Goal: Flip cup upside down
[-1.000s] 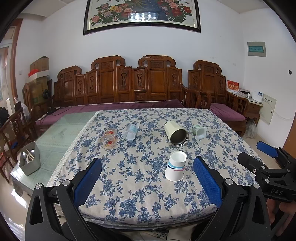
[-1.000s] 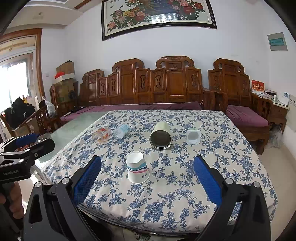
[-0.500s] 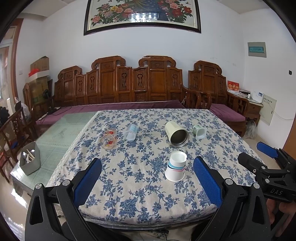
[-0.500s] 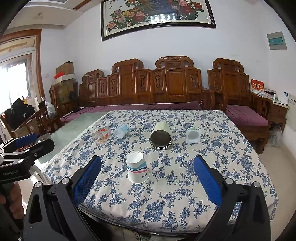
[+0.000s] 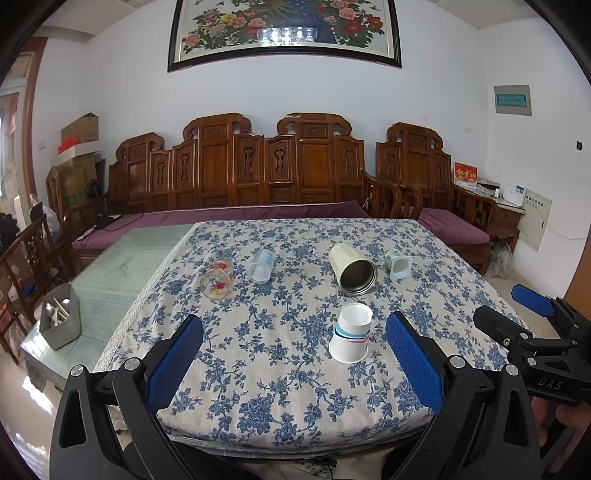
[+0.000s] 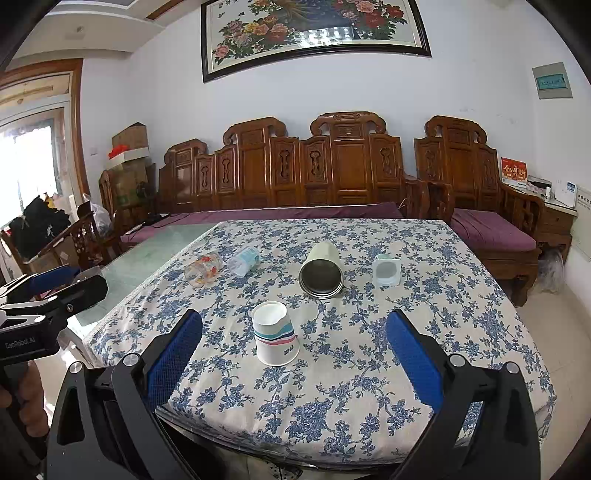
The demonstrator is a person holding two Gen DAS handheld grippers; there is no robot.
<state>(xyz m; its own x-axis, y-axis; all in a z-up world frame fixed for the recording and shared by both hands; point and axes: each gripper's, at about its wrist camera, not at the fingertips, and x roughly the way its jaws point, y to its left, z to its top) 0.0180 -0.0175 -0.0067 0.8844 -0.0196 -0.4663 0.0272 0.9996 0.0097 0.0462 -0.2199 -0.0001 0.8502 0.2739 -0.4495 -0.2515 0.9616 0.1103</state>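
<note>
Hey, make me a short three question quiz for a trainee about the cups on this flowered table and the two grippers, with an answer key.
1. True or false: the striped paper cup stands with its mouth down on the tablecloth.
2. Multiple choice: which item lies on its side with its open mouth toward the cameras? A) the cream metal tumbler B) the grey utensil box C) the framed flower painting
3. Fill in: the left gripper and right gripper are both ____ and hold nothing.

Key
1. True: the wide rim rests on the cloth and the narrow base faces up.
2. A
3. open
</note>
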